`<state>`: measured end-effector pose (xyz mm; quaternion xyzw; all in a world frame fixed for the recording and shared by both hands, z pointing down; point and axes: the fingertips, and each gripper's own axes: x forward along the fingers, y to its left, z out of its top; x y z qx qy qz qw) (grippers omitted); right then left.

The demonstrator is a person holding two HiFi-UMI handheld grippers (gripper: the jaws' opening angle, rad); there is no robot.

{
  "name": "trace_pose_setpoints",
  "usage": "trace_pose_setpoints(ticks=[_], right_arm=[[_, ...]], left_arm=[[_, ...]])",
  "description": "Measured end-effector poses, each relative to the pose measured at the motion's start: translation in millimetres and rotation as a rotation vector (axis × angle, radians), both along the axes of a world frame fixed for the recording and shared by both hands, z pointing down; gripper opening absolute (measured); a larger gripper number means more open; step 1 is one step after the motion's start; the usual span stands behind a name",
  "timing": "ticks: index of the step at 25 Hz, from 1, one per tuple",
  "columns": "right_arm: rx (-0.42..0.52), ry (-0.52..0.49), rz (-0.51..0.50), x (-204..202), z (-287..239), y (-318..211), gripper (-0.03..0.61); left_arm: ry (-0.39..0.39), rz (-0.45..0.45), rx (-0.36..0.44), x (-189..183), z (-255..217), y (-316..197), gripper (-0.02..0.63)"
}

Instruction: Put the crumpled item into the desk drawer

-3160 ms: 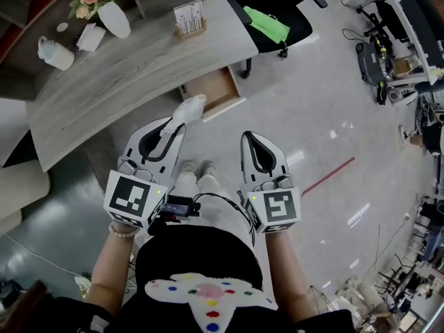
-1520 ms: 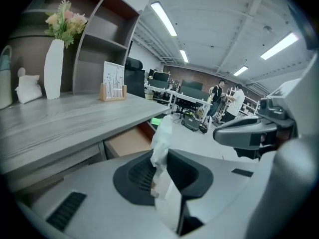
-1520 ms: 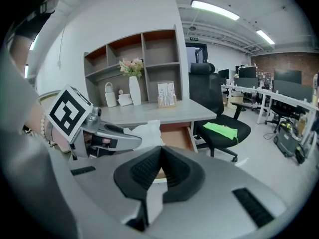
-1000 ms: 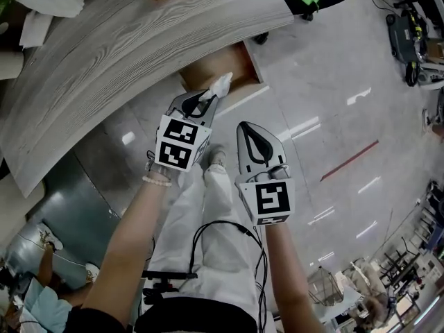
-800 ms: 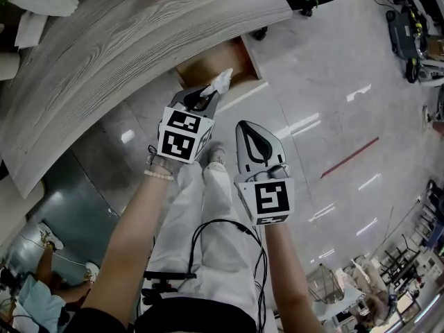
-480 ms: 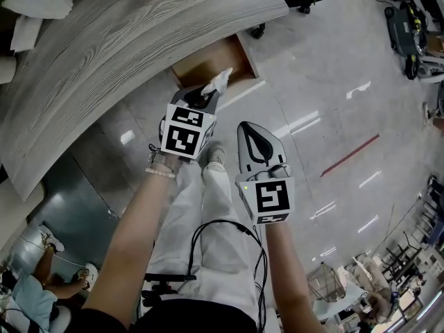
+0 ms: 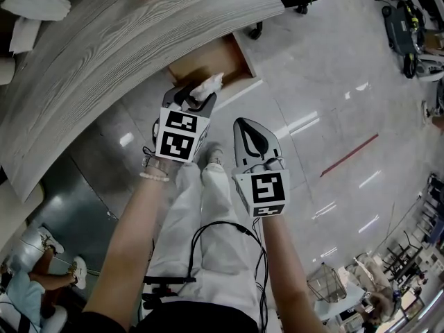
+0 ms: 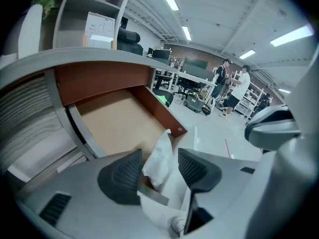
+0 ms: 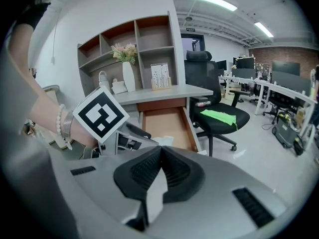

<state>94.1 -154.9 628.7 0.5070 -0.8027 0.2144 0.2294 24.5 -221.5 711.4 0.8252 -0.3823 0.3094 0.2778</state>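
Grey wood-grain desk (image 7: 125, 40) at upper left, its drawer (image 7: 208, 60) pulled open, brown bottom bare. Left gripper (image 7: 196, 96) is over the drawer's front edge, pointing down into it. Its jaws have just been opening and now stand wide. The crumpled white item (image 7: 206, 85) sits loose between the pads (image 8: 124, 176), not pinched, with its tip lying over the drawer front in the head view. Right gripper (image 7: 250, 134) is just beside the left one over the floor, jaws closed together, nothing between them.
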Motion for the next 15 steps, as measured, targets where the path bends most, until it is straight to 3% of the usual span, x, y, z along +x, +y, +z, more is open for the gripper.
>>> trace_pose_setpoints(ticks=[5, 12, 15], right_arm=[[0.005, -0.001, -0.005, -1.7, -4.6, 1.2, 0.003], [0.021, 0.001, -0.023, -6.2, -22.8, 8.5, 0.003], [0.036, -0.005, -0.018, -7.7, -38.7, 11.3, 0.003]], left_arm=[[-0.016, -0.043, 0.037, -16.9, -15.8, 6.4, 0.22], [-0.023, -0.09, 0.111, -42.1, -52.1, 30.2, 0.024], [0.004, -0.084, 0.135, -45.1, -76.2, 40.8, 0.012]])
